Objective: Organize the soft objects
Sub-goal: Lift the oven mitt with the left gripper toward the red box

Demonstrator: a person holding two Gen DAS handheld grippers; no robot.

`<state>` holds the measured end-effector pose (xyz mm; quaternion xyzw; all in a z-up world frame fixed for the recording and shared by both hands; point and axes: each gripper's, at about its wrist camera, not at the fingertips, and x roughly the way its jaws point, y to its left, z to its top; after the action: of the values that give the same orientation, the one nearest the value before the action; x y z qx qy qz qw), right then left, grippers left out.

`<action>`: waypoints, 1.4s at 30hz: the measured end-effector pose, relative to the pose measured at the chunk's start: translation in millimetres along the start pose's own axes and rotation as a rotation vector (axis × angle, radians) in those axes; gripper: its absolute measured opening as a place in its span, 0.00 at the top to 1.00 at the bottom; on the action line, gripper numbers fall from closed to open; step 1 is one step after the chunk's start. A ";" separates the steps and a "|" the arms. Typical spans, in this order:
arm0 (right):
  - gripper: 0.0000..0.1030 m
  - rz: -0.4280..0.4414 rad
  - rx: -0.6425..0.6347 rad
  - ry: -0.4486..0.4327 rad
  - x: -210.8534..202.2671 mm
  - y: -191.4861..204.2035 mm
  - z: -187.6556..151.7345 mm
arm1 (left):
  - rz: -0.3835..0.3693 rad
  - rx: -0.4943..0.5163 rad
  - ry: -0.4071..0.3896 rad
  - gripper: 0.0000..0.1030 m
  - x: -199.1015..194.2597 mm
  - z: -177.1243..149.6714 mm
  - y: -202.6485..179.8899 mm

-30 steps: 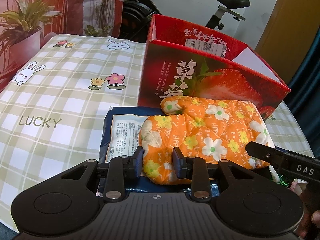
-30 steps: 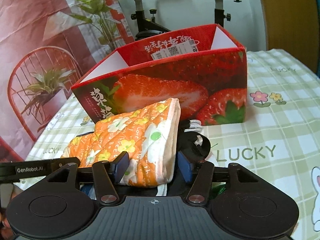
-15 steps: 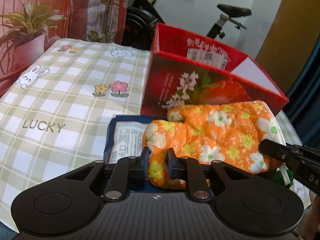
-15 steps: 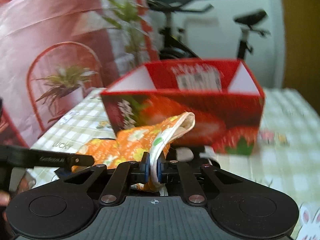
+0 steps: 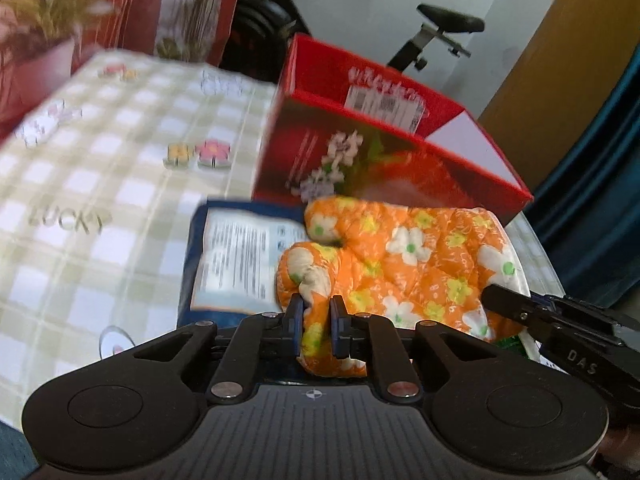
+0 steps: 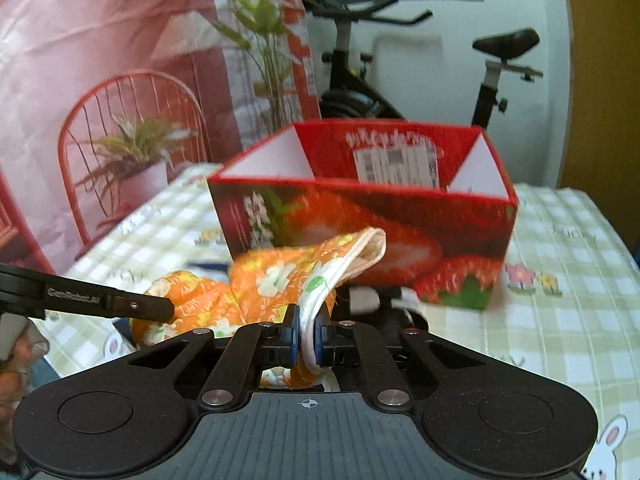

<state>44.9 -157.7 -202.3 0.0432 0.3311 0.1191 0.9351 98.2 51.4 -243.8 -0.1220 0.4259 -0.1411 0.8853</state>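
Observation:
An orange oven mitt [image 5: 404,260] with white and yellow flowers hangs between both grippers, just in front of the red strawberry box [image 5: 384,148]. My left gripper [image 5: 314,328] is shut on the mitt's fingertip end. My right gripper [image 6: 306,336] is shut on the white-lined cuff of the mitt [image 6: 280,280]. The open-topped box [image 6: 364,216] stands right behind the mitt in the right wrist view. The right gripper's arm shows at the lower right of the left wrist view.
A blue packet [image 5: 236,264] with a white label lies under the mitt on the checked tablecloth [image 5: 88,184]. A black and white object [image 6: 380,304] sits at the box's foot. Exercise bike [image 6: 492,76], potted plant and red chair stand behind.
Both grippers closed onto the mitt, the left on its tip and the right on its cuff. The mitt has been lifted slightly off the packet, and the box looks lower in the right view.

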 end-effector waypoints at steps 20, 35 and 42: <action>0.93 -0.013 -0.024 0.039 9.5 -2.5 -3.1 | 0.022 0.012 0.014 0.86 9.1 5.9 4.2; 0.93 -0.026 -0.179 -0.224 -49.5 14.3 56.1 | 0.039 0.217 -0.334 0.87 -76.5 49.8 -47.4; 0.93 -0.060 -0.275 -0.290 -54.1 11.4 95.4 | 0.019 0.257 -0.409 0.87 -80.1 82.6 -67.9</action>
<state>62.0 -160.5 -93.3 -0.0781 0.1748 0.1276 0.9732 105.6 24.4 -113.1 -0.0304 0.2175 -0.1581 0.9627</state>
